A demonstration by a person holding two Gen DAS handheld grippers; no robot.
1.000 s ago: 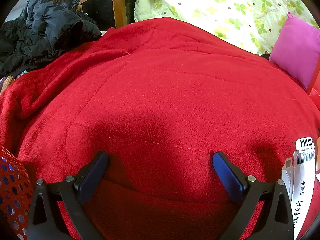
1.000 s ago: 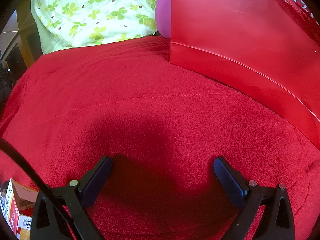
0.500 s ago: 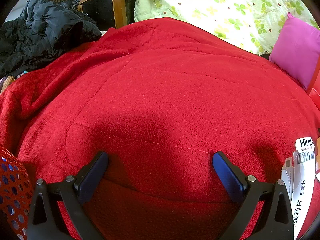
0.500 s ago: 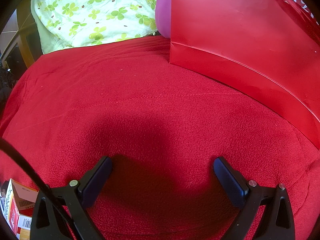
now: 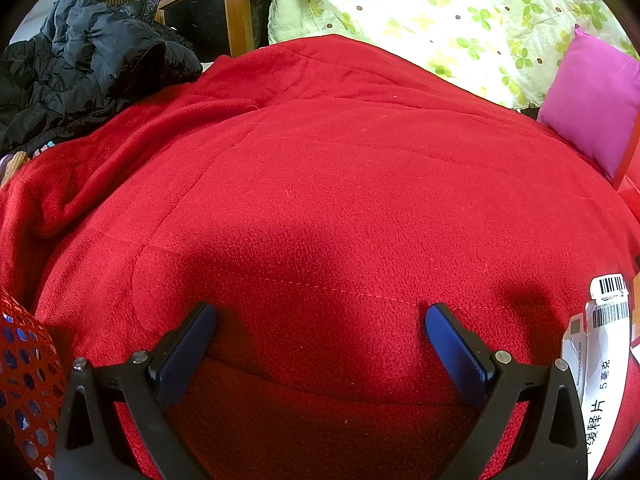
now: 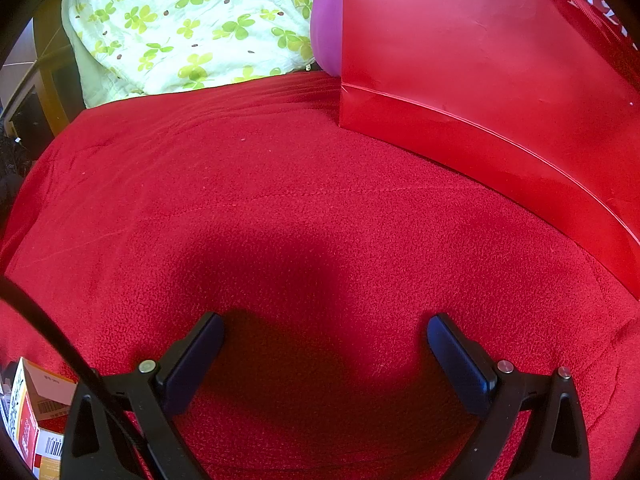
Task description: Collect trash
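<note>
A white medicine packet (image 5: 600, 360) with barcodes and printed characters lies on the red blanket (image 5: 340, 184) at the lower right of the left wrist view, just right of my left gripper (image 5: 320, 316), which is open and empty. In the right wrist view a small carton (image 6: 32, 412), orange, red and white with a barcode, sits at the lower left edge, left of my right gripper (image 6: 326, 326), also open over bare red blanket (image 6: 280, 200). A large red paper bag (image 6: 500, 92) stands at the right.
A red mesh basket (image 5: 24, 380) shows at the lower left of the left wrist view. A black jacket (image 5: 80, 64) lies at the far left before a wooden cabinet (image 5: 216, 12). A clover-print quilt (image 5: 440, 12) and a magenta pillow (image 5: 596, 96) lie at the back.
</note>
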